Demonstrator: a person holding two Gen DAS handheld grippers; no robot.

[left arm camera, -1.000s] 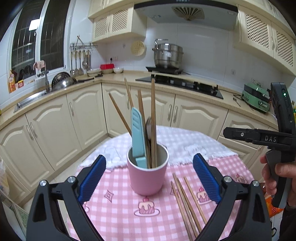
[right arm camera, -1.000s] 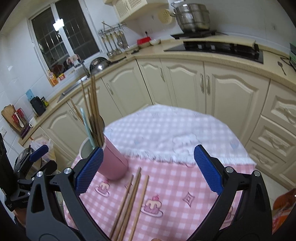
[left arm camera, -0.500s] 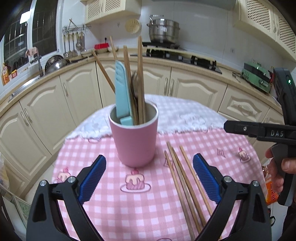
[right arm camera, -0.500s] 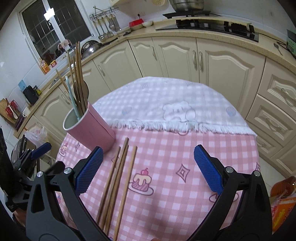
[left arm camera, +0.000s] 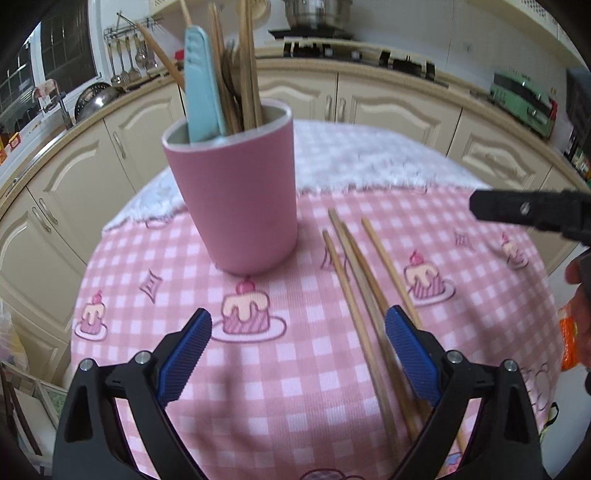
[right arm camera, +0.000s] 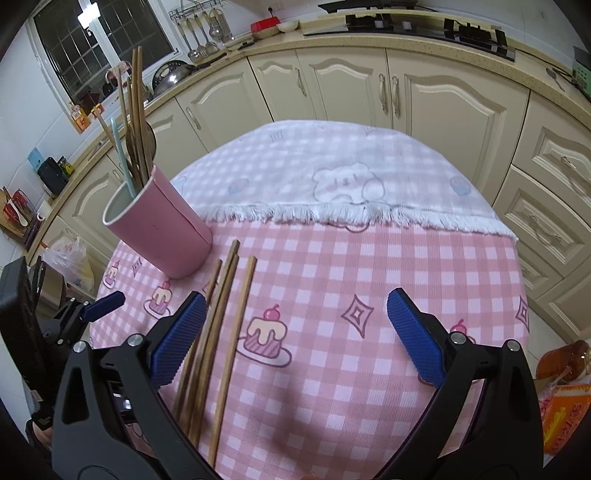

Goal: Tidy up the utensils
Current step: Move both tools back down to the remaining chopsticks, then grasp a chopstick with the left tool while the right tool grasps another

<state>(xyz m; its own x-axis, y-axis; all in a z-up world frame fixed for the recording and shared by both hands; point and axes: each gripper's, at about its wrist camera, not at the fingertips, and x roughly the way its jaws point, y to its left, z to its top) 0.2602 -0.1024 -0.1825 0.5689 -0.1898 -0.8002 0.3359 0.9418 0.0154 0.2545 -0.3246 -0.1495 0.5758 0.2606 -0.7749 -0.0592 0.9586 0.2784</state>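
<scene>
Chopsticks [left arm camera: 364, 295]: four loose beside one pink cup [left arm camera: 236, 195]; left tongs [left arm camera: 297, 354] and right tongs [right arm camera: 295, 332] both wide, empty.

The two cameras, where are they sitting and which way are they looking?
Left wrist: rides the left gripper, above the table, facing the pink cup; its blue fingers and the right gripper show.
Right wrist: rides the right gripper, looking down at the loose chopsticks; the left gripper shows at left.
Shared: cup, chopsticks, pink checked tablecloth.

cream cabinets [right arm camera: 436, 99], dark window [right arm camera: 99, 48], stovetop [right arm camera: 424, 24]
</scene>
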